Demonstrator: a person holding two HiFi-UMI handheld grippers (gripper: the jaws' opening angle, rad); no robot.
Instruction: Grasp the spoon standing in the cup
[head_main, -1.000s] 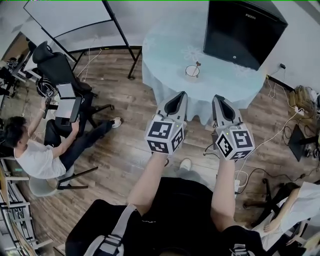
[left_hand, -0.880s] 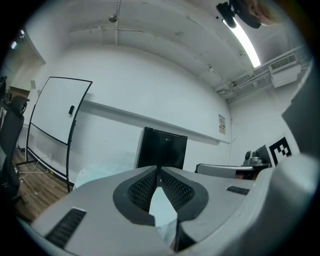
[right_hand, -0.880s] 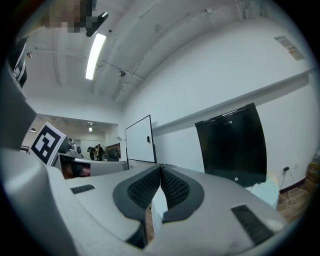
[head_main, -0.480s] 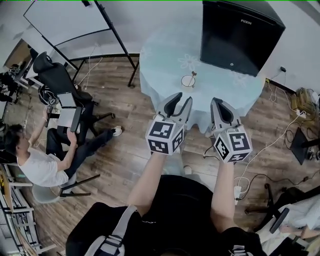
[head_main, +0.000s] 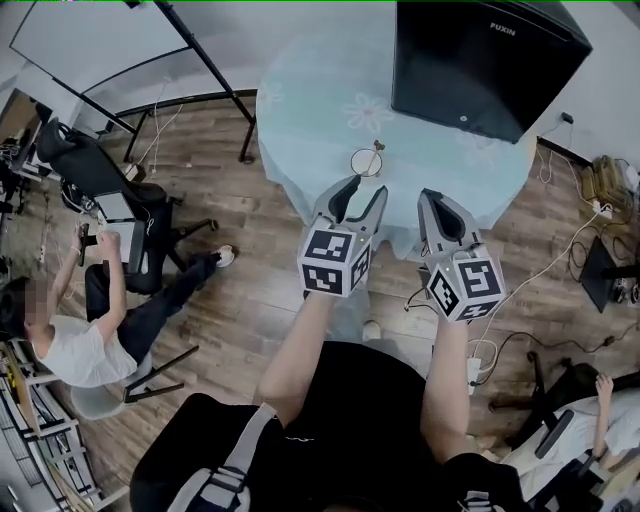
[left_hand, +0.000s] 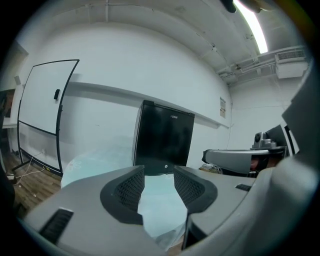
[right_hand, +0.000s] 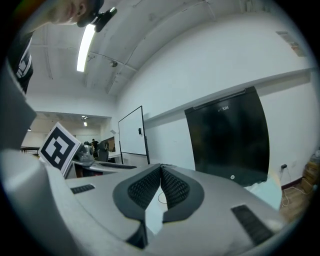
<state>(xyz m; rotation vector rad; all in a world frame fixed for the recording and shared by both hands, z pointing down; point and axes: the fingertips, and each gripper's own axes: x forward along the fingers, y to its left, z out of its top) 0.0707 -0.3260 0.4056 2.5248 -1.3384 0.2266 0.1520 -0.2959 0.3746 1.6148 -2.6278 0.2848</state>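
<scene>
At twelve o'clock off the empty, opening left gripper (head_main: 365, 189), a clipped rim could topple cup (head_main: 366, 164) and spoon (head_main: 377, 150); right gripper (head_main: 429, 197) pinched closed, empty.

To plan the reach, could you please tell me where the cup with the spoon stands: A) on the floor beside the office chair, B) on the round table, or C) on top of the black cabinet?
B: the cup, spoon in it, stands on the pale cloth of the round table, before the black cabinet.
</scene>
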